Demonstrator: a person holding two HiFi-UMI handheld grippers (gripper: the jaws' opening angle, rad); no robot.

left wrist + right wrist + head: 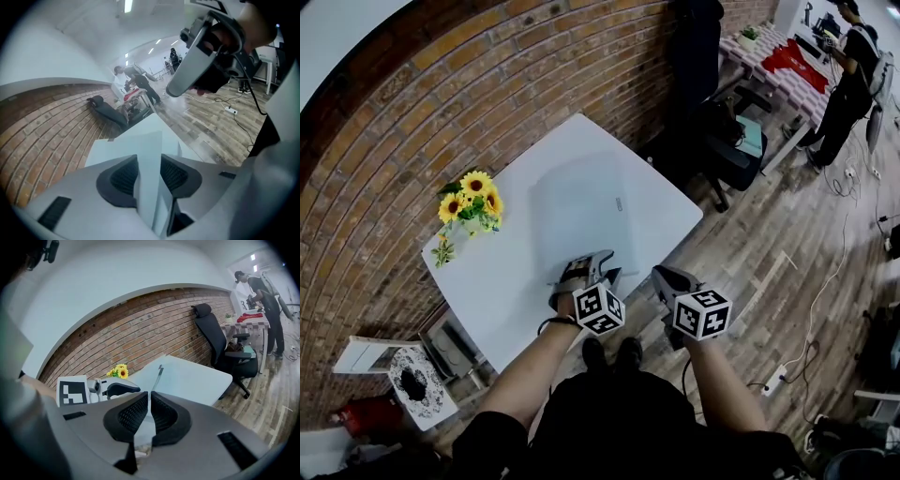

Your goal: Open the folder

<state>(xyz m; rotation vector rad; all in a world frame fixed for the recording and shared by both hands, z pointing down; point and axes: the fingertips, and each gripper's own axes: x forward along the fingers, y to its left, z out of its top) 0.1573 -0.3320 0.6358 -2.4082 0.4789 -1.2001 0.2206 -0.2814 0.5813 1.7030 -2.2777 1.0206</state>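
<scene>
Pale blue-white plastic: one leaf of the folder (581,211) stands between the pads of the left gripper (149,174). Its jaws are partly apart, and we do not see the leaf pinched. The right gripper (149,414) has its jaws almost together, apparently nipping a thin near edge of the folder.

The folder lies in the middle of the white table (487,281), looking flat from the head view, with its near edge at both grippers.

Judgement: we are at the take-hold stage, cover not yet raised. To do it well, we should:
- close the left pads on the top leaf only;
- keep the right holding the lower leaves down;
- swing the cover up in an arc rather than dragging it.

We cannot tell which edge is the spine.

Further off, sunflowers (473,199) stand at the table's left edge, apart from the folder. The swing should stay clear of them.
</scene>
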